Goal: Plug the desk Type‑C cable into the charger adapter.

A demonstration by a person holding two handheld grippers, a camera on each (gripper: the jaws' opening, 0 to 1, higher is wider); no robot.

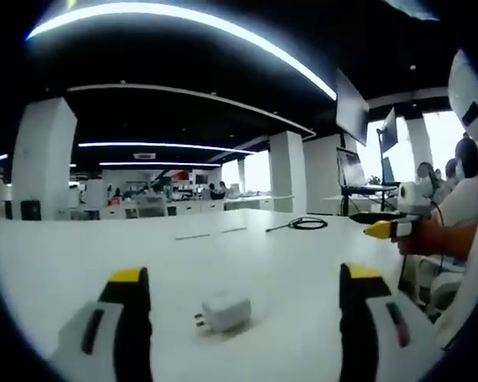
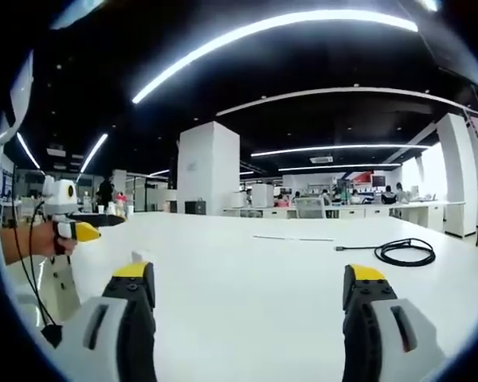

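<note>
In the left gripper view, the left gripper (image 1: 243,318) has its yellow-tipped jaws spread wide with nothing between them, hovering low over the white tabletop (image 1: 80,255). Lying on its side just ahead of them, in the gap between the two tips, is the white charger adapter (image 1: 225,312), its metal prongs pointing left. Farther off on the same surface the black Type-C cable (image 1: 307,224) lies coiled, one end trailing out to the left. At the right edge the other gripper comes into sight, held in a person's hand (image 1: 418,239). In the right gripper view, the right gripper (image 2: 248,314) also has its jaws spread and empty above the tabletop, the coiled cable lying well ahead to the right, its plug end stretched leftward.
</note>
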